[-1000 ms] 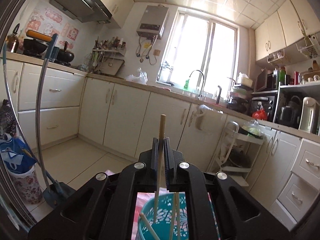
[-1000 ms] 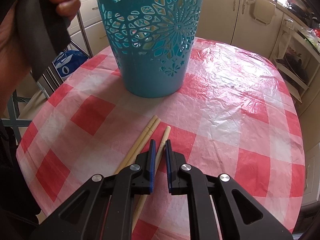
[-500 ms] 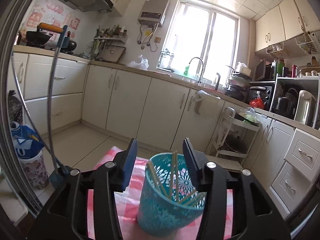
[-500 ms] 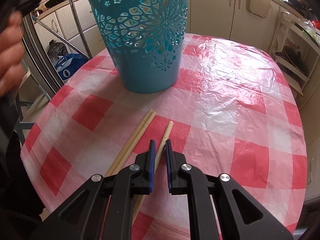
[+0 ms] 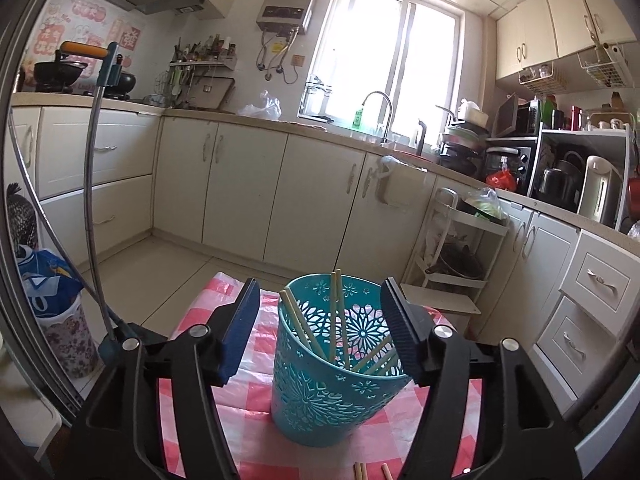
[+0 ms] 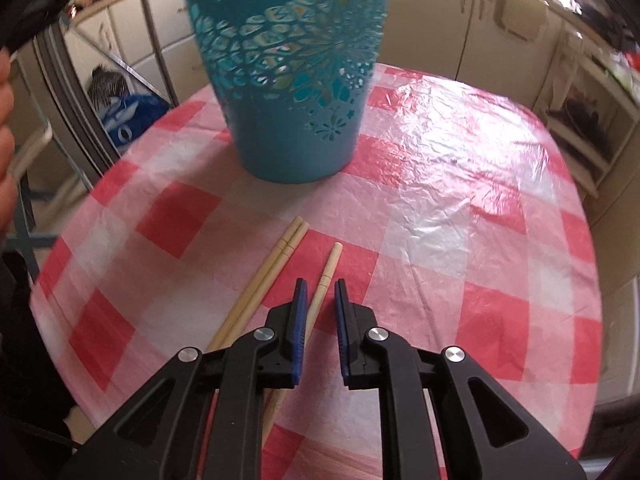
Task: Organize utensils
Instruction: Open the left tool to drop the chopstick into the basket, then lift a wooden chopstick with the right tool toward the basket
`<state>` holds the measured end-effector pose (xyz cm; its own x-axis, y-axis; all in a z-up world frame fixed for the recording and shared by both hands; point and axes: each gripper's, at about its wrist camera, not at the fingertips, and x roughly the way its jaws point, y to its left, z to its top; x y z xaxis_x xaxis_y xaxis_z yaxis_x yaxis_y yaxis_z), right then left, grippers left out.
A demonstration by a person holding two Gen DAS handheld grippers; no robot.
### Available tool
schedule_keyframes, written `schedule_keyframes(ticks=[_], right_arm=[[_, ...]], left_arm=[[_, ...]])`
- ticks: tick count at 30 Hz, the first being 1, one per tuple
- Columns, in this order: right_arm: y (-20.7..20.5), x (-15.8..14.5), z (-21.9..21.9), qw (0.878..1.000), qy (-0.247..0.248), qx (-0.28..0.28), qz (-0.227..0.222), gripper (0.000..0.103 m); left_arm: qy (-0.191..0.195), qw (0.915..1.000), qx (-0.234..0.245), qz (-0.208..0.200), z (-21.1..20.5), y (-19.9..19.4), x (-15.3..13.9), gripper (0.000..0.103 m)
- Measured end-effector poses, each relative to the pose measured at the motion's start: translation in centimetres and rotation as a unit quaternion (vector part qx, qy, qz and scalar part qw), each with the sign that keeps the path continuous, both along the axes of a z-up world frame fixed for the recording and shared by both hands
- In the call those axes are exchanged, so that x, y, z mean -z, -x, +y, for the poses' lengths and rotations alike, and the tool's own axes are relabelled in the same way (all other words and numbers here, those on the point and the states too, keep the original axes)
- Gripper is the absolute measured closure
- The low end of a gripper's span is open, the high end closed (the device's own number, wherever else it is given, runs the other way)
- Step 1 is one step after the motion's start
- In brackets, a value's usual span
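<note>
A teal cut-out basket (image 5: pixel 320 392) stands on the red-checked tablecloth (image 6: pixel 460 200) with several wooden chopsticks (image 5: pixel 334 312) leaning inside it. My left gripper (image 5: pixel 320 284) hovers in front of its rim, and its jaws are opening with nothing between them. In the right wrist view the basket (image 6: pixel 288 120) is at the far side. A pair of chopsticks (image 6: pixel 276 256) and a single chopstick (image 6: pixel 330 264) lie on the cloth. My right gripper (image 6: pixel 320 282) hangs over the single one with its jaws nearly together. That chopstick runs under the left finger and is not gripped.
Cream kitchen cabinets (image 5: pixel 240 184) and a sink counter run behind the table. A white rack (image 5: pixel 452 264) stands at the right, and a metal chair frame (image 6: pixel 80 120) with a blue bag (image 6: pixel 128 120) at the table's left edge. A person's hand (image 6: pixel 6 148) shows at far left.
My left gripper let go of the chopstick it held over the basket, opened wide and drew back. The chopstick now stands in the basket. The right gripper has stayed over the single chopstick.
</note>
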<state>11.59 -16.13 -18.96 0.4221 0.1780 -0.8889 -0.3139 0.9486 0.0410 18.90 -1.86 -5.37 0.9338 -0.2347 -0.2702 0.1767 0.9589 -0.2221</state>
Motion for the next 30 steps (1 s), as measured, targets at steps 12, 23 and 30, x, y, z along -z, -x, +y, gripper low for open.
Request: schedule_keyframes(ticks=[12,23,30], right_arm=[[-0.1,-5.5,-7.9,0.972,-0.204,0.093,-0.078,0.097],[-1.6,-11.3,-11.8,0.833,-0.462,0.218,-0.210,0.097],[-2.9,-13.9,-12.8,0.760,-0.513,0.273,-0.289,0.097]], left_arm=[[0.009,0.9997,-0.021,-0.003,0.6,0.2,-0.1,0.034],[0.006,0.9923,-0.067,-0.104,0.6,3.6,-2.4,0.032],[0.014,0.9904,-0.078,-0.114,1.3,3.1,-3.0,0.031]])
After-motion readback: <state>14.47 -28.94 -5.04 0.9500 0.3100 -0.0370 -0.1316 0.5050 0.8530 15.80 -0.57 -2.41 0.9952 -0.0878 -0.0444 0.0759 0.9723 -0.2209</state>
